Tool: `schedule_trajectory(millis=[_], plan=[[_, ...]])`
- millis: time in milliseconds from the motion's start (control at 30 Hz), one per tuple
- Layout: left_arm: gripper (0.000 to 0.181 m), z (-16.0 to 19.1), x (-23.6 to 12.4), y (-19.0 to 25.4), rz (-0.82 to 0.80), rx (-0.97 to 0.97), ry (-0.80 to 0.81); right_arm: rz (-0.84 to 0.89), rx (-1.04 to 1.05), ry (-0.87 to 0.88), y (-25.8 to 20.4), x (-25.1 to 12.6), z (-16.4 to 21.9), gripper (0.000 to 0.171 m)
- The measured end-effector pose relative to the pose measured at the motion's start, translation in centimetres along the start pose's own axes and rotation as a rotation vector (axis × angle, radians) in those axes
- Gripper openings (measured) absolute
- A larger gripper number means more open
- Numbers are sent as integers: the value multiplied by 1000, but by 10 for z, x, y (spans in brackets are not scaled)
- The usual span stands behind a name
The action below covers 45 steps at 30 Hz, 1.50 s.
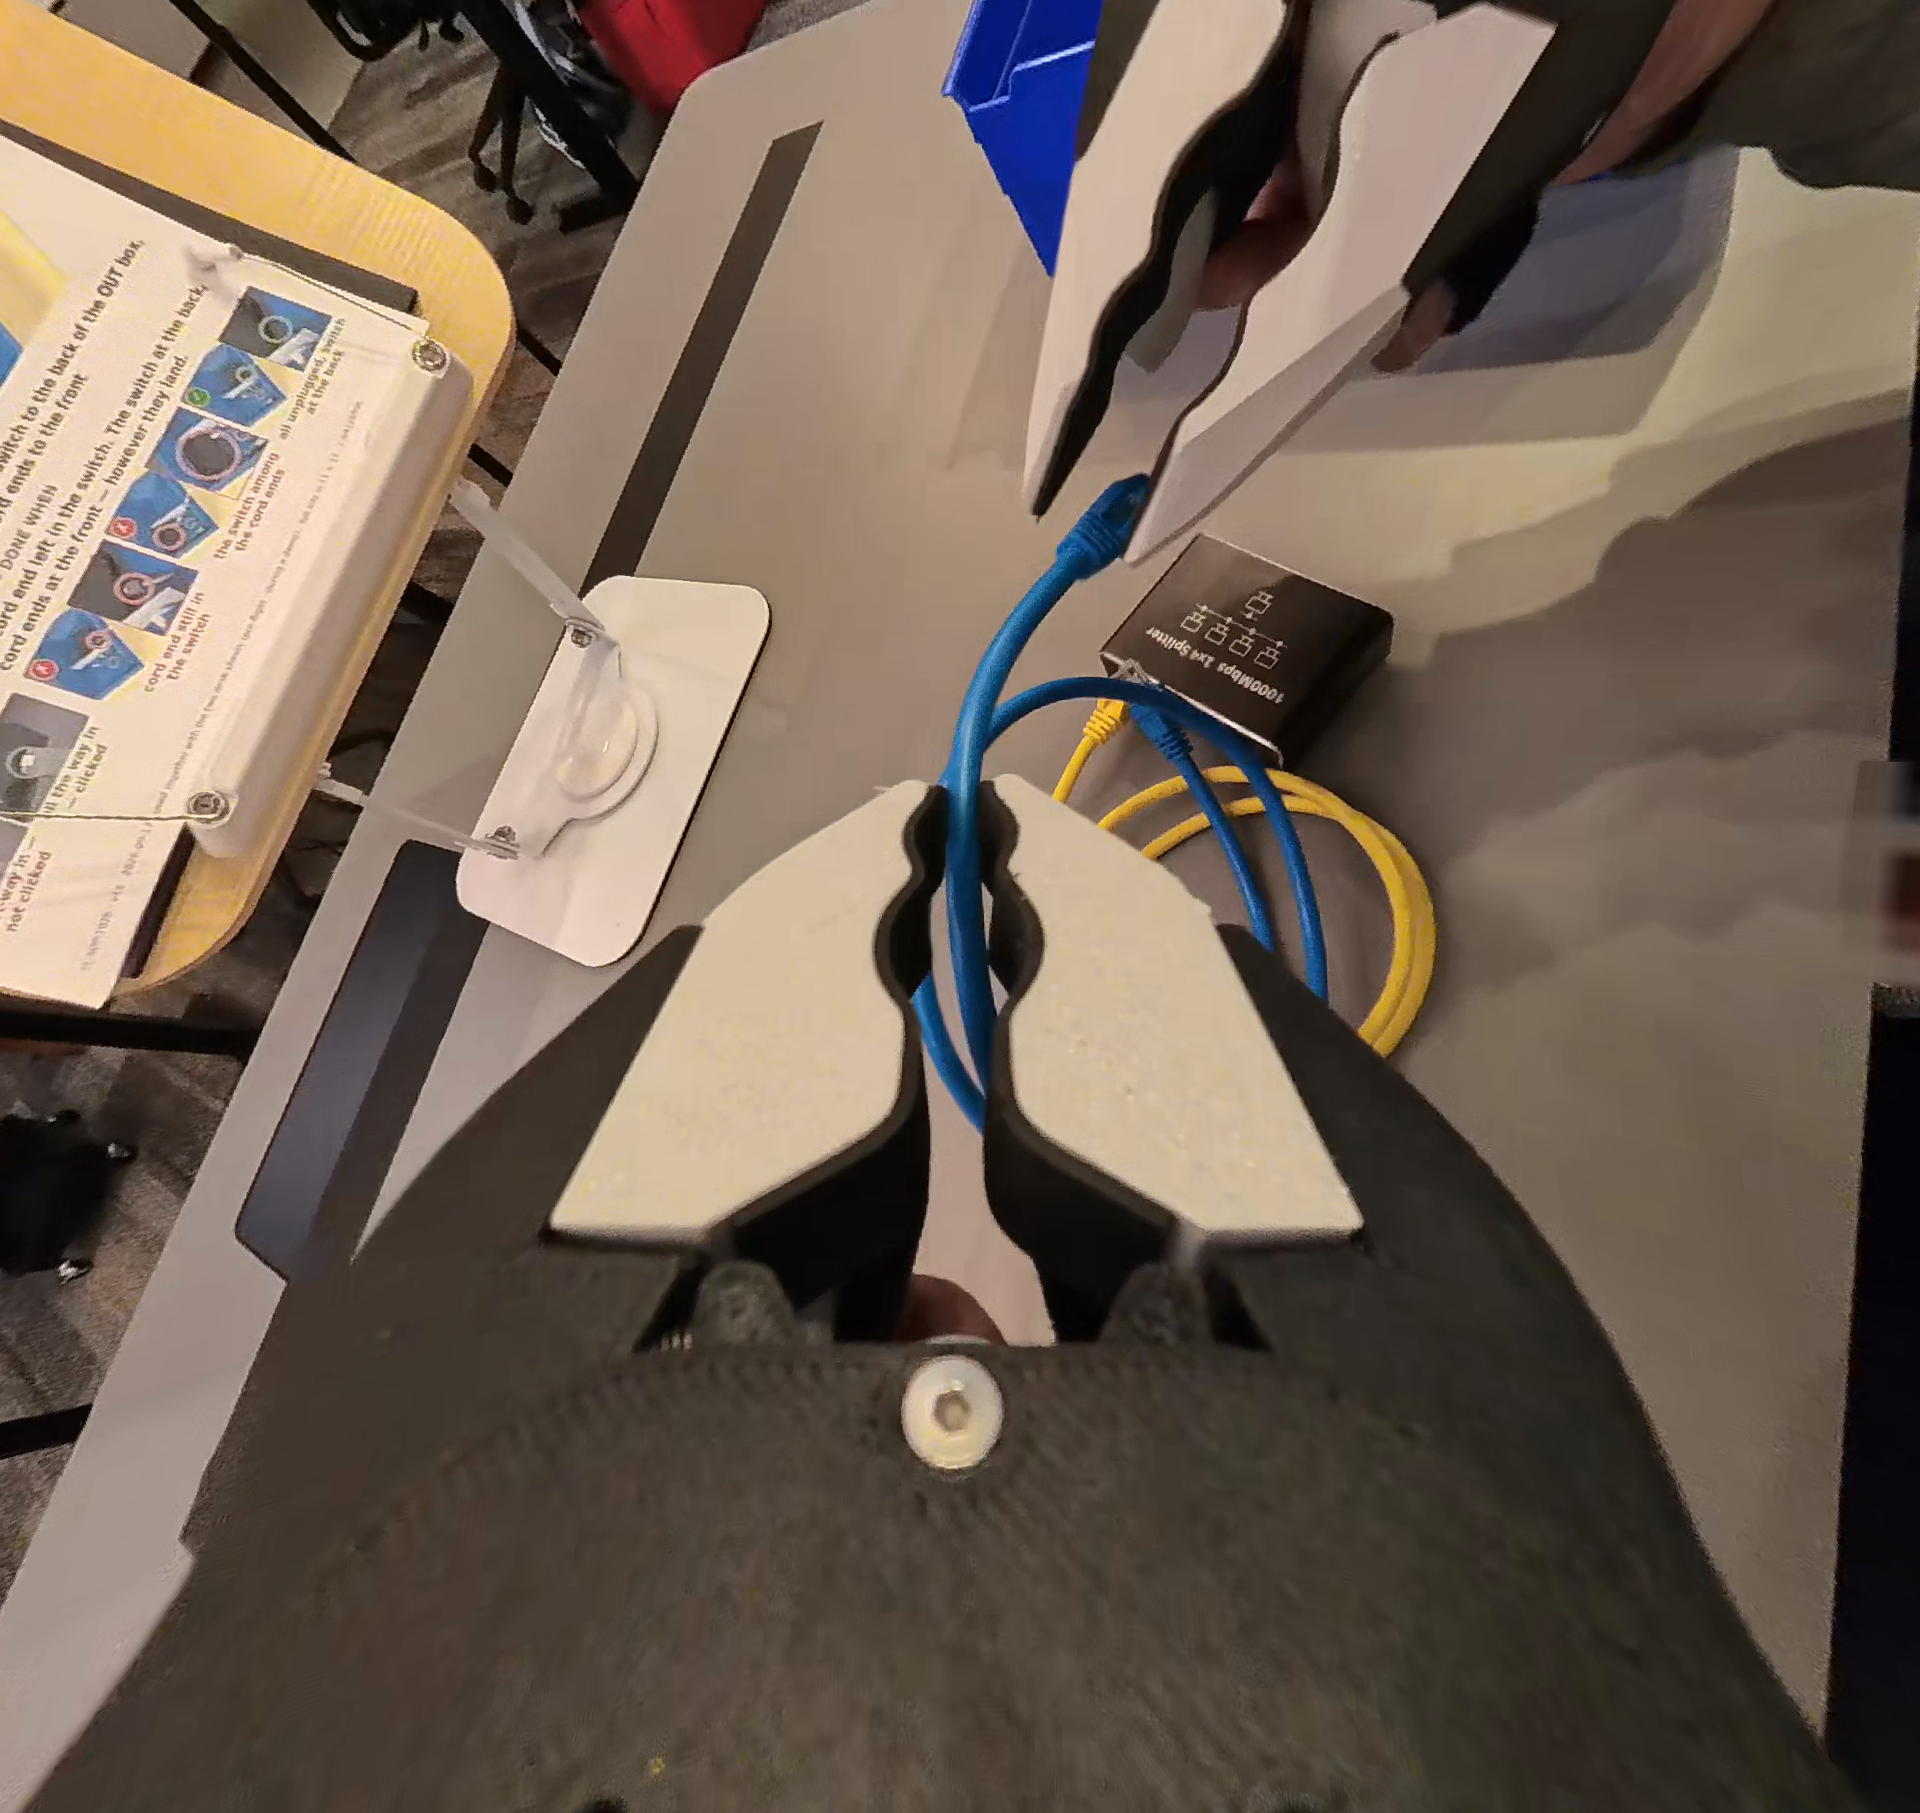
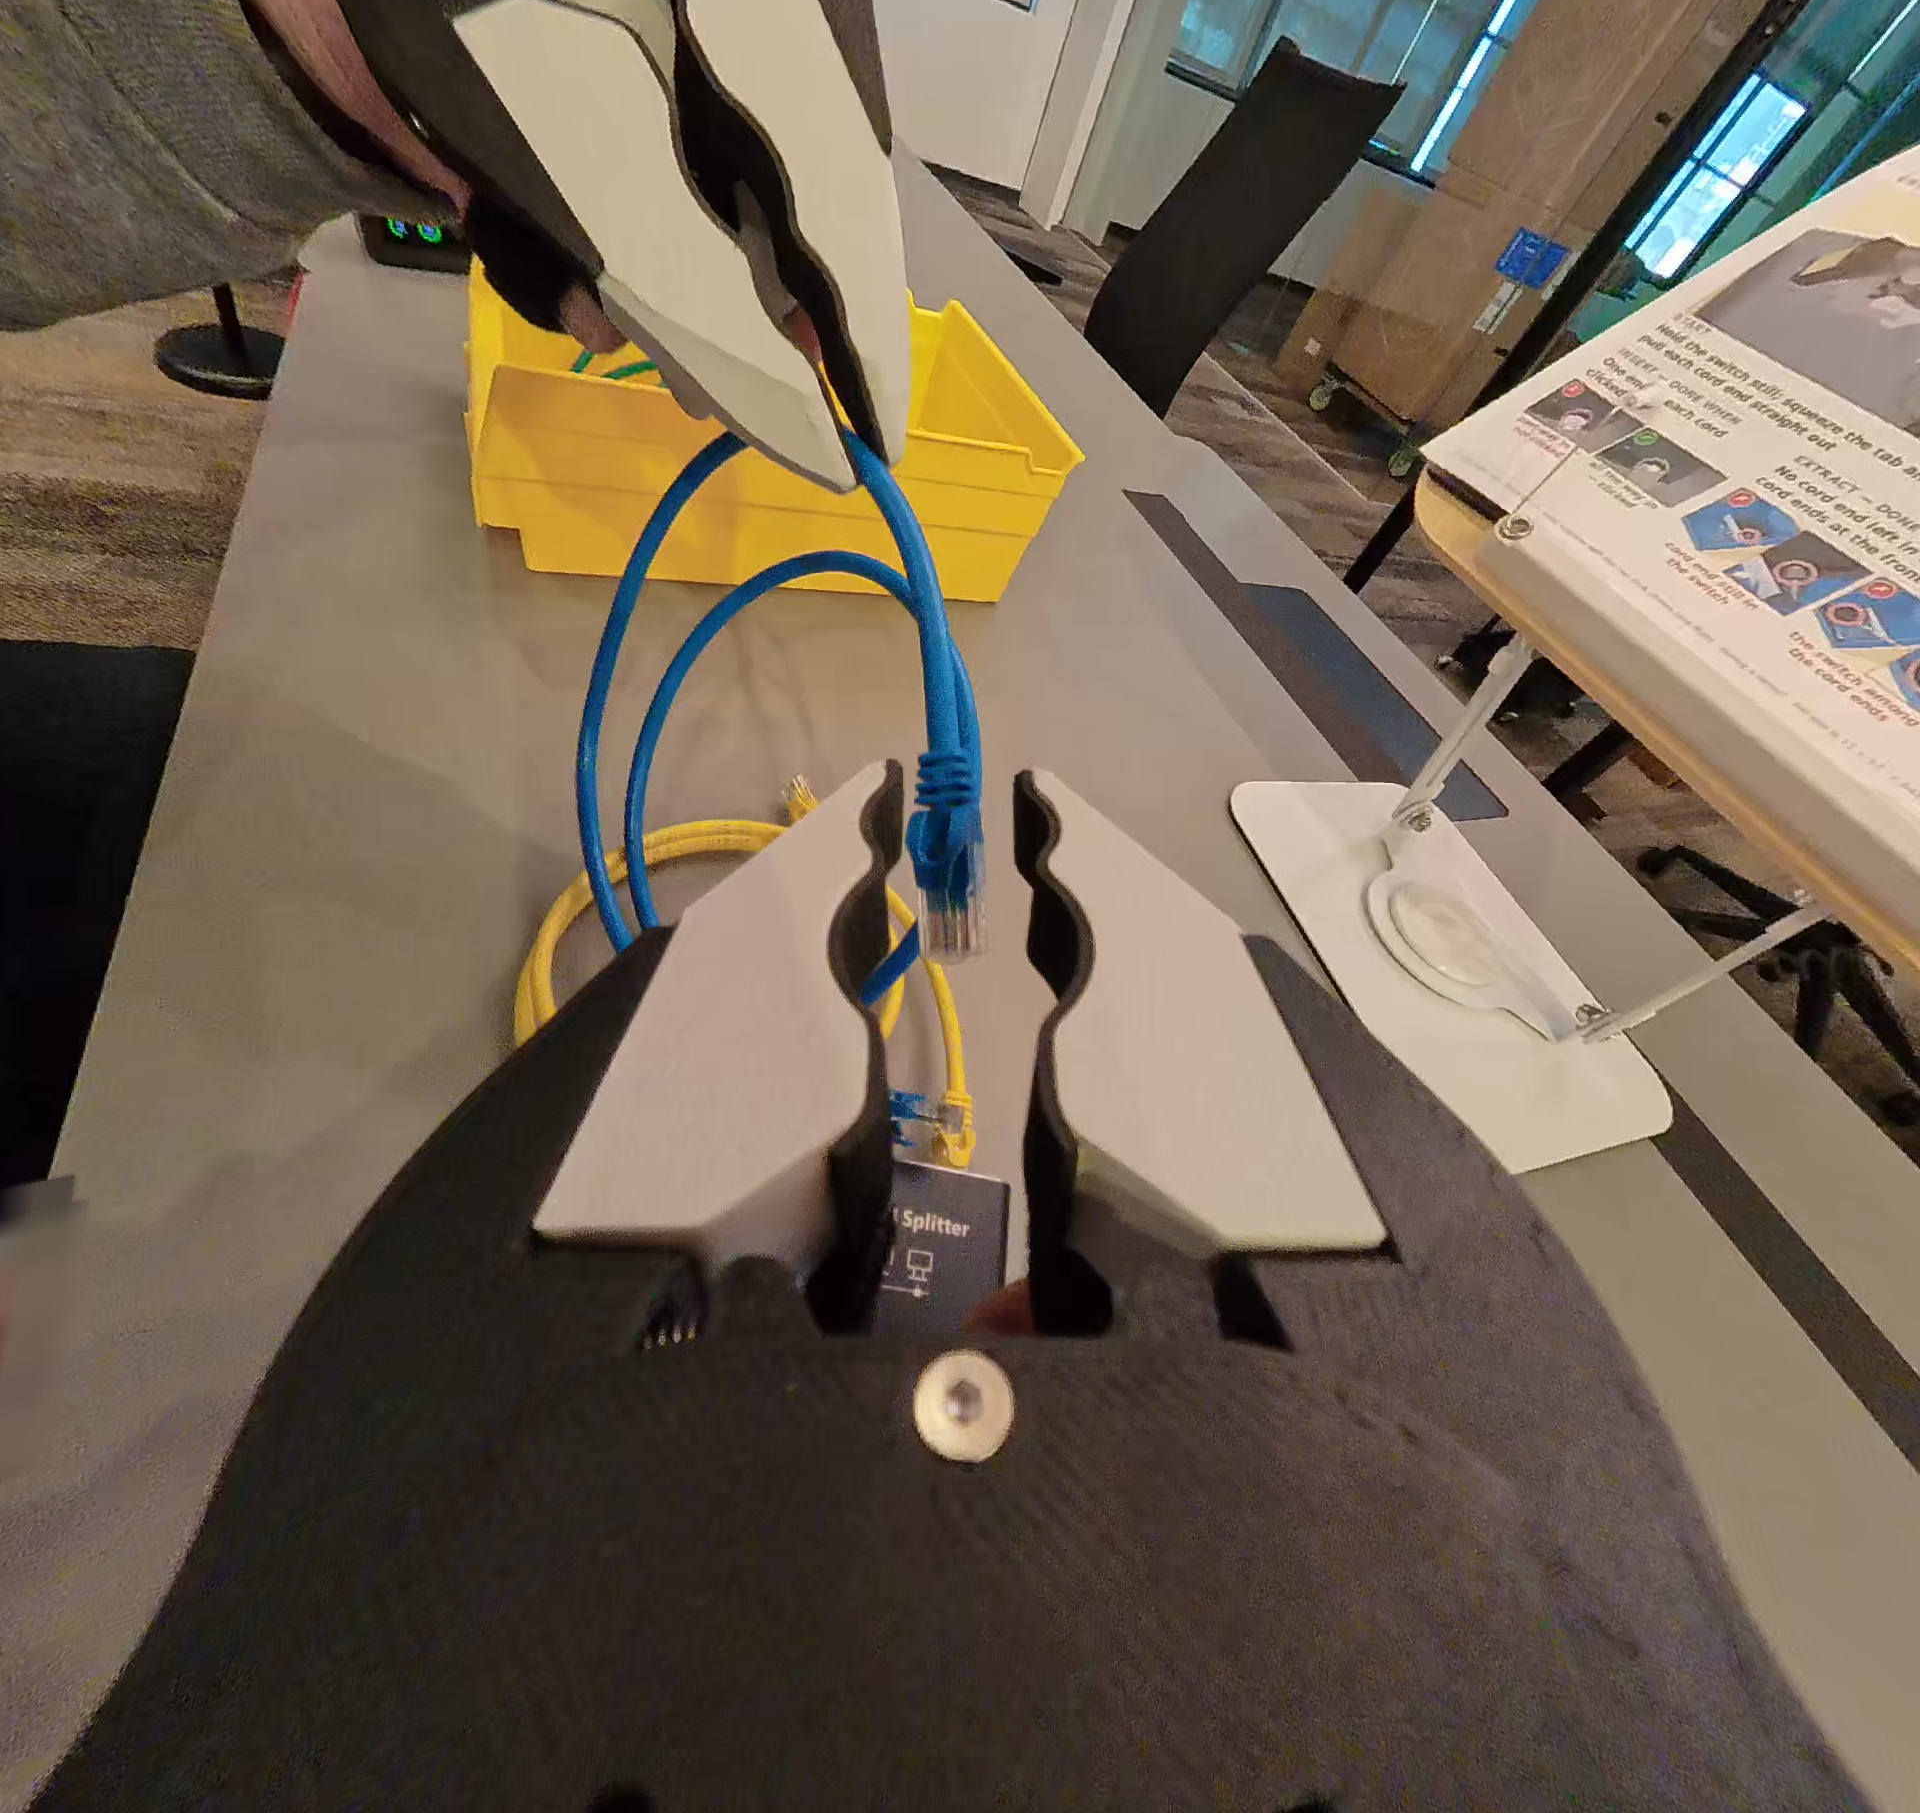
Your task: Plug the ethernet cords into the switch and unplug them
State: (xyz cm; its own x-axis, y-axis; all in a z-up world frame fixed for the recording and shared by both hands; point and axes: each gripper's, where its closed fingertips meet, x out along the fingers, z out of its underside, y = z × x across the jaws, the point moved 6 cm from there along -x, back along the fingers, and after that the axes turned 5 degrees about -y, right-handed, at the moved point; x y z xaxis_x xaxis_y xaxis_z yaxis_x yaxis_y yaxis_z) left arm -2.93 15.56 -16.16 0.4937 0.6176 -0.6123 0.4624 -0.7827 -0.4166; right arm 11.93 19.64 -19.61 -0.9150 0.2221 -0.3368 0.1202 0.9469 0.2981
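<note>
My left gripper (image 1: 961,802) is shut on the blue ethernet cord (image 1: 997,662) and holds it above the grey table (image 1: 852,361). It shows at the top of the right wrist view (image 2: 862,467). The cord's free plug (image 2: 951,890) hangs between the spread fingers of my right gripper (image 2: 958,776), which is open and apart from it. The right gripper also shows in the left wrist view (image 1: 1091,527). The black switch (image 1: 1257,641) lies on the table, the cord's other end (image 1: 1153,724) at its ports. A coiled yellow cord (image 1: 1351,880) lies beside it.
A blue bin (image 1: 1029,49) stands behind the switch in the left wrist view. A yellow bin (image 2: 997,485) stands on the far side in the right wrist view. A white stand base (image 1: 665,703) holds an instruction sheet (image 1: 156,516) off the table's edge. The tips of one gripper are about 7 cm away from the tips of the other.
</note>
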Motion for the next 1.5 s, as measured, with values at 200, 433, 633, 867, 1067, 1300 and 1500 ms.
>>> schedule_trajectory(millis=[200, 433, 633, 867, 1067, 1300, 1500], plan=[[5, 0, -2, -3, 23, -41, 24, 25, -45, -49, 0, 3, 10, 25], [5, 1, -3, -4, 35, -58, 28, 42, -83, -48, 0, 2, 8, 10], [9, 2, -8, -1, 87, -42, 23, -9, -48, -17, -2, 0, 7, 9], [21, 2, -25, -11, 73, -36, 74, -35, -8, 24, -2, -2, 3, 10], [19, 12, -30, -29, 14, -101, 121, -53, 20, 59, -2, -4, -2, 9], [23, 25, -3, -21, 35, -42, 109, -95, 25, 72, -8, -1, -7, 10], [25, 8, 3, -1, 186, -46, 258, -145, 32, 72, -17, 5, -10, 10]])
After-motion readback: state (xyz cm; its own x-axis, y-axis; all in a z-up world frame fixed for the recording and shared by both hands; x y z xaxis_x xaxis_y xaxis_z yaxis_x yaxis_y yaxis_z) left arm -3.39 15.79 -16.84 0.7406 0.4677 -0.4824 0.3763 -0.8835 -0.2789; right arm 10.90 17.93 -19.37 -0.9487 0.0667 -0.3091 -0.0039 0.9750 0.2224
